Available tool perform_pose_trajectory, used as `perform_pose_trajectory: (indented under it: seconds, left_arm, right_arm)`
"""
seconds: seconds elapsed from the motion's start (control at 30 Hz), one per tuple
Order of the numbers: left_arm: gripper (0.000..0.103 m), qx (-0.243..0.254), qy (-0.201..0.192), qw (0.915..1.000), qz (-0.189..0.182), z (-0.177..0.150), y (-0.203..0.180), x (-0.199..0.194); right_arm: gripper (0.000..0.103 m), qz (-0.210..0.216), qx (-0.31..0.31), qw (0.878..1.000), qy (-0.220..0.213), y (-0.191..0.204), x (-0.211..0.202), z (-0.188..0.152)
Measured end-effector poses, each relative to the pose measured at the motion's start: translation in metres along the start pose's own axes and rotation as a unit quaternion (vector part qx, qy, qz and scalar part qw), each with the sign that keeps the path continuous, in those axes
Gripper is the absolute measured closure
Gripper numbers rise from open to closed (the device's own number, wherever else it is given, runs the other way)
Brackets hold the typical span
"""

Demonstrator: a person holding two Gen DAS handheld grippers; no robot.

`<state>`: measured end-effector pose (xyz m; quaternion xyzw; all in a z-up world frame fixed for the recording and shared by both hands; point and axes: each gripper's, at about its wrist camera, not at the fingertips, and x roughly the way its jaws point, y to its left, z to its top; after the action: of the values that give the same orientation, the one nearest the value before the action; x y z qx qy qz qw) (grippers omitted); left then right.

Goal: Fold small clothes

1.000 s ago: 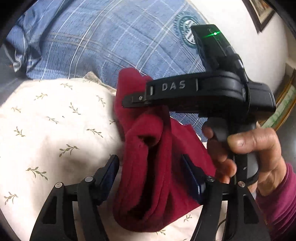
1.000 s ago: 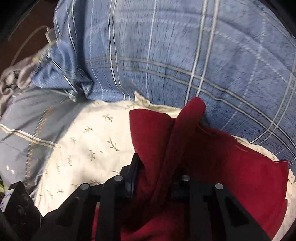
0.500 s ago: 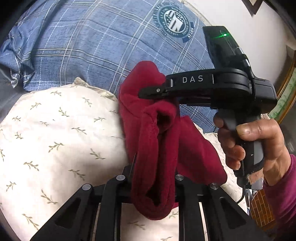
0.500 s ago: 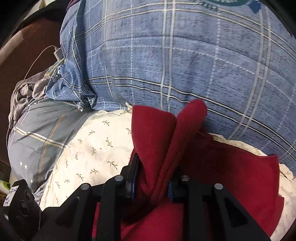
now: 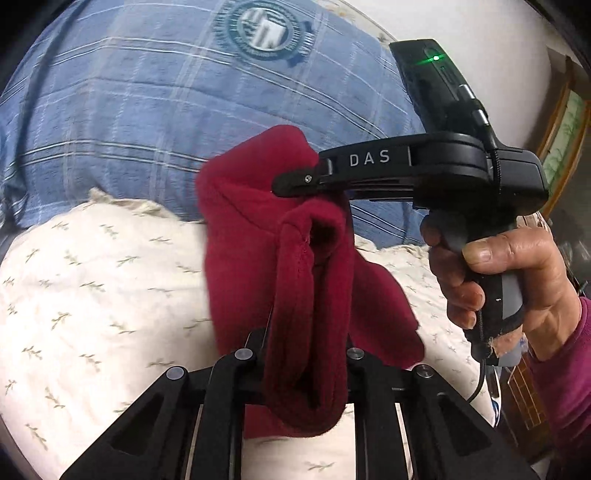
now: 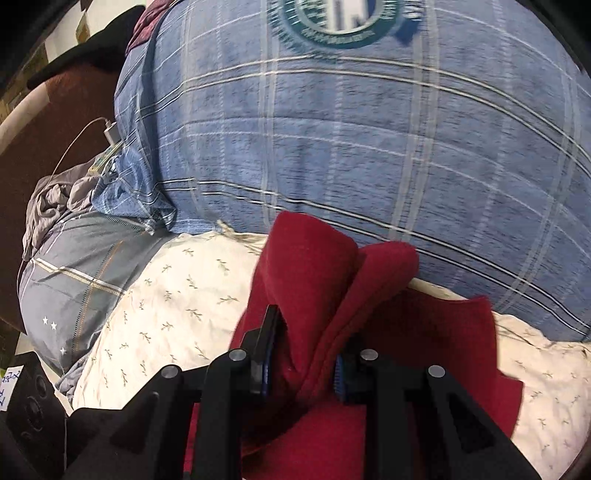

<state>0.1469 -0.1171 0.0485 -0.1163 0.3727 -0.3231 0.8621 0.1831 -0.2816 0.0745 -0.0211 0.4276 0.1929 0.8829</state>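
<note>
- Left wrist view: the left hand-held gripper [image 5: 304, 363] sits at the bottom edge, its jaws nearly together and pinched on a bunched fold of the red garment [image 5: 258, 266].
- Those jaws have just been closing, and the cloth is clamped between them.
- The garment rises from this grip as a thick rolled fold, with a dark tube-like opening near its top.
- Just beyond, the right hand-held gripper [image 5: 291, 184] comes in from the right, its tip pressed into the garment's upper part.
- A hand [image 5: 509, 280] in a magenta sleeve [image 5: 565, 369] grips that tool's handle; a green light glows on the black unit above it.
- Under the garment lies a cream pillow [image 5: 92, 295] printed with small sprigs.
- Behind the pillow is a blue plaid quilt [image 5: 147, 110] with a round emblem [image 5: 264, 33], blurred.
- Right wrist view: the right hand-held gripper [image 6: 301, 369] is narrowly parted and clamped on a ridge of the same garment [image 6: 314, 266], blue pads against the cloth on both sides.
- The rest of the garment spreads to the right over the pillow [image 6: 177, 302].
- Further left lies a grey striped cover [image 6: 85, 266], with a white charger [image 6: 110, 132] and its cable beyond.
</note>
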Motion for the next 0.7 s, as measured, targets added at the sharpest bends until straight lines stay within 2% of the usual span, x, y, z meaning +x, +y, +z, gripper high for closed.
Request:
perform_pose_trajectory:
  seconds: [0.43,0.7]
  left_arm:
    - [0.089,0.063,0.038,0.9968,-0.031,0.021,-0.073,0.06]
    - [0.089,0.076,0.08,0.9935,-0.03,0.011,-0.098,0.12]
  right_arm:
    - [0.079,-0.042,0.032,0.999,-0.011,-0.092,-0.033,-0.025]
    - [0.079,-0.084,0.064,0.994,-0.003,-0.146,-0.017,-0.051]
